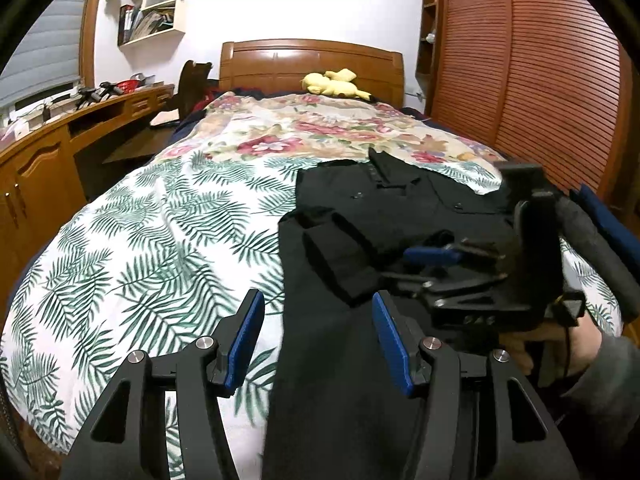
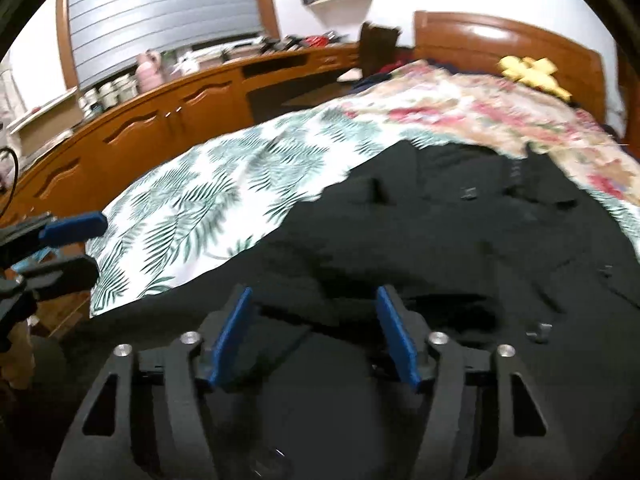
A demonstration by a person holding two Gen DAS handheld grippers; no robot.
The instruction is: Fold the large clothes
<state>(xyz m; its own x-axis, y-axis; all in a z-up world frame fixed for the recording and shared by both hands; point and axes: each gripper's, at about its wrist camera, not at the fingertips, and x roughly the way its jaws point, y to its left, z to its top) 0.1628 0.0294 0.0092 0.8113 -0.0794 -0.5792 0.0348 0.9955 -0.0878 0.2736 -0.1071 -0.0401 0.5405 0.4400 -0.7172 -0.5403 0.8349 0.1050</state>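
A black collared shirt [image 1: 400, 200] [image 2: 440, 232] lies flat on the bed, collar toward the headboard, with one sleeve [image 1: 340, 264] folded across its body. My left gripper [image 1: 317, 296] hovers open over the shirt's left edge, where black cloth meets the leaf-print sheet; its pads touch nothing. In the right wrist view it shows at the left border [image 2: 96, 244]. My right gripper [image 2: 314, 291] is low over the black cloth with its blue pads apart and fabric under the gap; I see no fold pinched. A person's hand [image 1: 560, 344] holds the right gripper [image 1: 424, 268] above the shirt's middle.
The bed carries a leaf-print sheet [image 1: 160, 240] and a floral quilt [image 1: 320, 128], with a yellow plush toy [image 1: 332, 82] by the wooden headboard [image 1: 312, 60]. A louvred wardrobe [image 1: 540, 80] stands right of the bed. A wooden desk with cabinets [image 2: 160, 120] runs along the left.
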